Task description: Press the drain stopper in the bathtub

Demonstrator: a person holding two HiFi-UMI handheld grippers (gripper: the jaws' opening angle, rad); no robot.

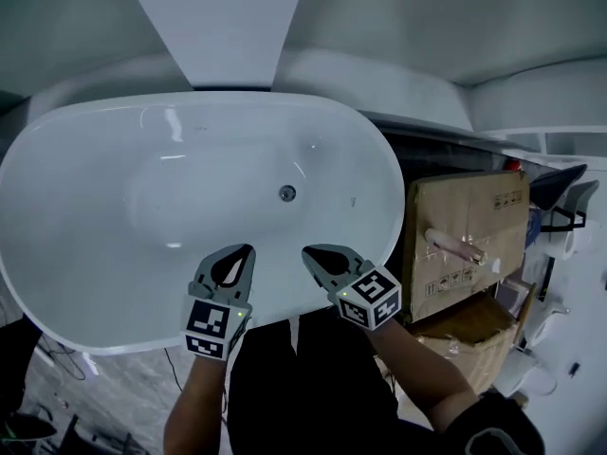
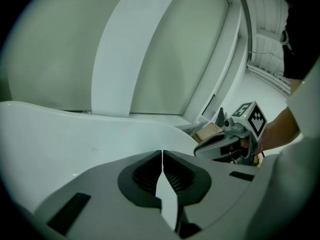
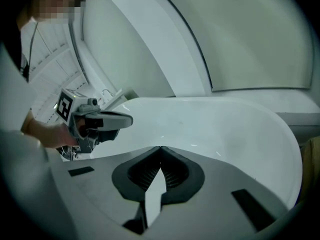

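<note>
A white oval bathtub [image 1: 85, 207] fills the head view. Its small round metal drain stopper [image 1: 286, 193] sits on the tub floor, right of centre. My left gripper [image 1: 248, 250] hovers over the tub's near rim, jaws shut and empty, a short way below the stopper. Beside it my right gripper [image 1: 308, 253] is also shut and empty, at the same height. Each gripper view shows closed jaws, the left gripper [image 2: 162, 152] and the right gripper [image 3: 160, 148], over the white tub rim [image 2: 75, 129], with the other gripper off to the side. The stopper is hidden in both gripper views.
A cardboard box [image 1: 465, 240] with a pink handle-like item [image 1: 455, 245] stands right of the tub, more boxes below it. A white panel [image 1: 223, 22] rises behind the tub. Cables lie on the floor [image 1: 104, 396] at lower left.
</note>
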